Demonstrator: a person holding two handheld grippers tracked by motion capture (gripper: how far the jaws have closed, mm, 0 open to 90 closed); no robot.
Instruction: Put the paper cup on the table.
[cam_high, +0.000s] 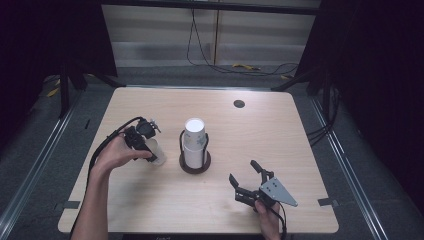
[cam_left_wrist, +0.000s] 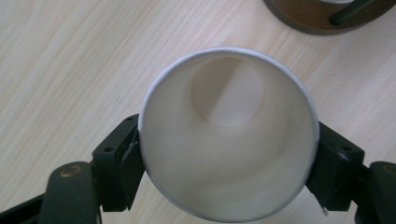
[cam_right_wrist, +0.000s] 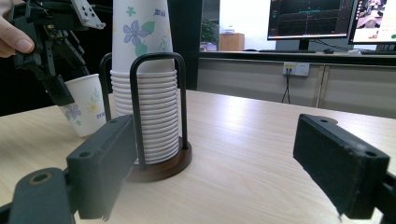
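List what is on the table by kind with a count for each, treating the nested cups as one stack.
Single paper cup between the left gripper's jaws: 1
Stack of paper cups: 1
Cup holder with dark round base: 1
Grippers, counting the right gripper with jaws apart: 2
Total: 5

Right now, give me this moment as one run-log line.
left gripper: jaws around paper cup standing on table | right gripper: open, empty | cup stack: upright in holder
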